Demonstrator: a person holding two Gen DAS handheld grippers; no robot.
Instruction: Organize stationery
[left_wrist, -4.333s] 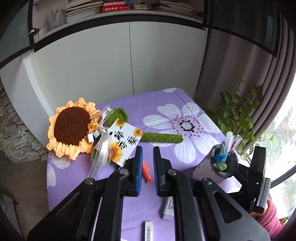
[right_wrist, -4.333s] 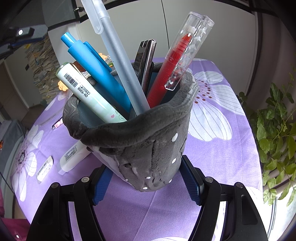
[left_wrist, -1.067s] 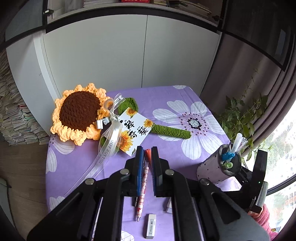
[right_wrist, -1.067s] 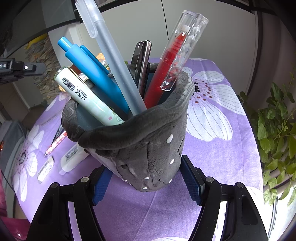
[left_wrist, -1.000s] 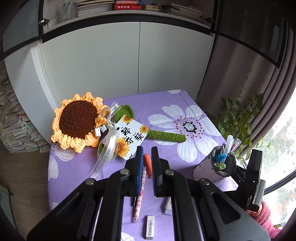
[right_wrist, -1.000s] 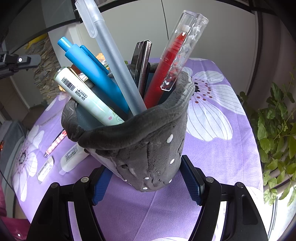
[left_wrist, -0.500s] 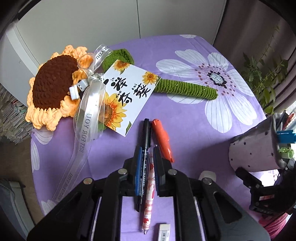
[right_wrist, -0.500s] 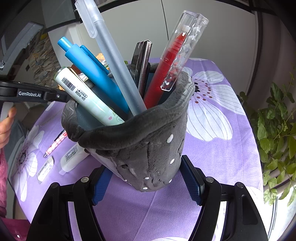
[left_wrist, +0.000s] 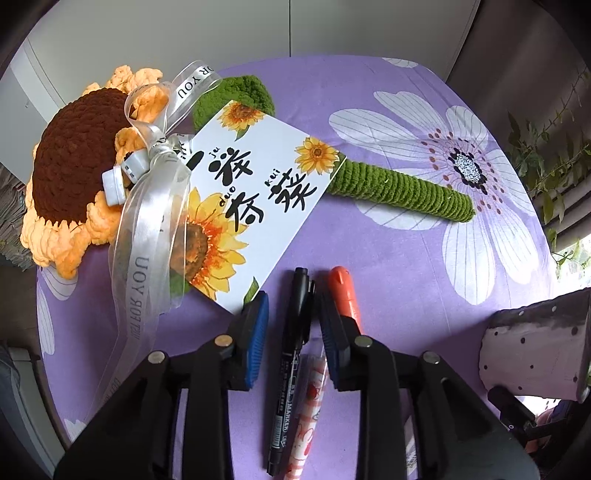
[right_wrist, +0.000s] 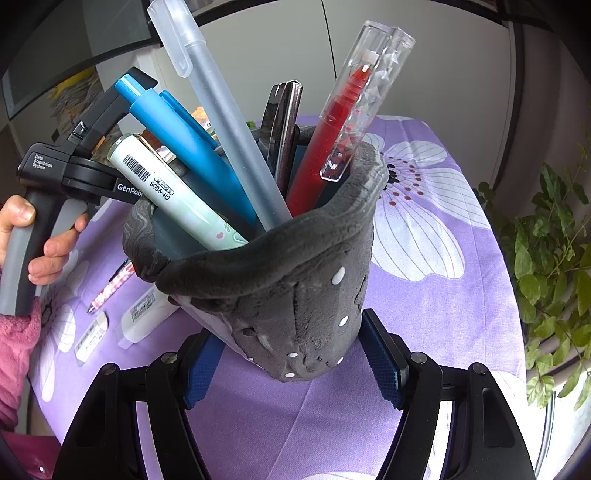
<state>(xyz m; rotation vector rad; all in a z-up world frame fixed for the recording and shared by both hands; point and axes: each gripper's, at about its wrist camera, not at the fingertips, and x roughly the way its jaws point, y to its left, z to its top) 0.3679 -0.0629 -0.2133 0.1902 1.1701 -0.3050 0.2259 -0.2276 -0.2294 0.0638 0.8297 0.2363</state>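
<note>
My left gripper (left_wrist: 291, 325) points steeply down at the desk (left_wrist: 388, 273); its fingers have just been opening and straddle a black marker (left_wrist: 291, 365) without pressing it. An orange pen (left_wrist: 343, 291) lies just outside the right finger. My right gripper (right_wrist: 295, 365) clamps the pen pot (right_wrist: 295, 295), crowded with pens.

The tabletop (left_wrist: 388, 258) wears a purple cloth printed with big white flowers. On it lie a crocheted sunflower (left_wrist: 74, 162) with a green stem (left_wrist: 402, 188), a sunflower card (left_wrist: 251, 199), a black marker (left_wrist: 291, 354), an orange pen (left_wrist: 343, 291) and a pink patterned pen (left_wrist: 306, 417). A white eraser (right_wrist: 90, 336) and a white correction tape (right_wrist: 144, 317) lie near the pink pen's tip.
</note>
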